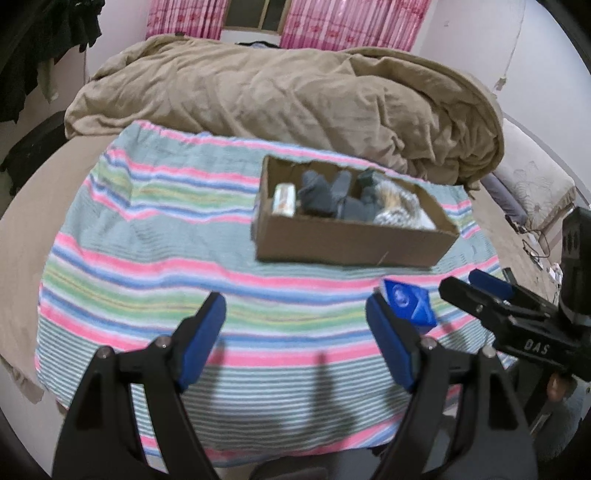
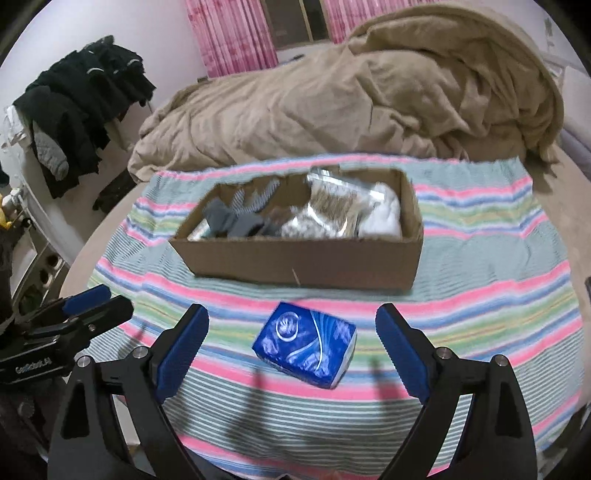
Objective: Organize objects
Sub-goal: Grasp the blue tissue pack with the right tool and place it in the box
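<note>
A blue tissue pack [image 2: 306,344] lies on the striped towel [image 2: 480,280] in front of a cardboard box [image 2: 295,258]. The box holds grey gloves [image 2: 236,218], a silvery bag [image 2: 332,206] and a white item [image 2: 384,214]. My right gripper [image 2: 291,339] is open, its jaws on either side of the pack and a little short of it, not touching. My left gripper [image 1: 295,332] is open and empty over the towel [image 1: 147,258], left of the pack [image 1: 408,304]. The box [image 1: 351,240] lies ahead of it. The right gripper [image 1: 476,286] shows at the right of the left wrist view.
A tan blanket [image 2: 332,103] is heaped on the bed behind the box. Dark clothes [image 2: 85,110] hang at the left. Pink curtains [image 1: 332,22] cover the window at the back. The left gripper [image 2: 92,306] shows at the lower left of the right wrist view.
</note>
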